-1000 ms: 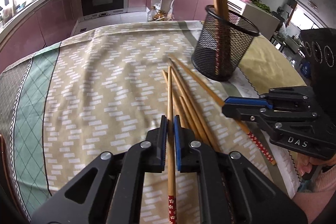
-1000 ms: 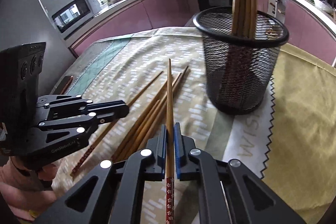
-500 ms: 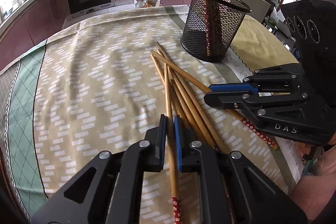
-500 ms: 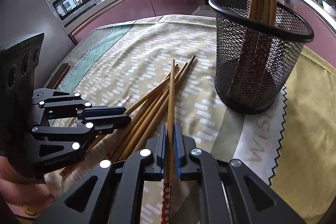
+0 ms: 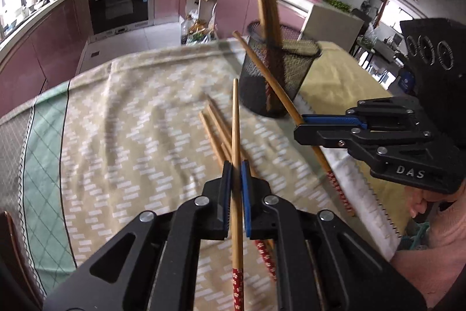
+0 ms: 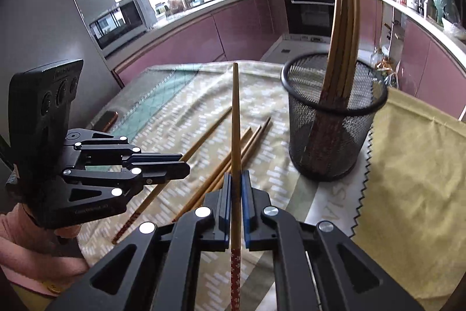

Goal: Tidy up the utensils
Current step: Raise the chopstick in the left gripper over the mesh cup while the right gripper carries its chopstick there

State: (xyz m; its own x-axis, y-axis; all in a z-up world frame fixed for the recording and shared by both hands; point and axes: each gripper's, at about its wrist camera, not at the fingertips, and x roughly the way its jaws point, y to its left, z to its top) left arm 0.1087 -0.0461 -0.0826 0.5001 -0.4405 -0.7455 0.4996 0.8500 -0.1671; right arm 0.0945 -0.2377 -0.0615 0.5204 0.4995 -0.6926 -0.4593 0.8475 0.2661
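Left wrist view: the left gripper (image 5: 236, 165) is clenched on 1 chopstick (image 5: 236, 118), its shaft running forward between the blue pads, clear of the loose chopsticks (image 5: 214, 133) on the tablecloth (image 5: 116, 136). Right of it, the right gripper (image 5: 300, 127) clamps a second chopstick (image 5: 271, 80) angled across the mesh holder (image 5: 279, 77), which holds several upright.

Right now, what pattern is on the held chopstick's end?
Red with small white flowers, clearest in the left wrist view.
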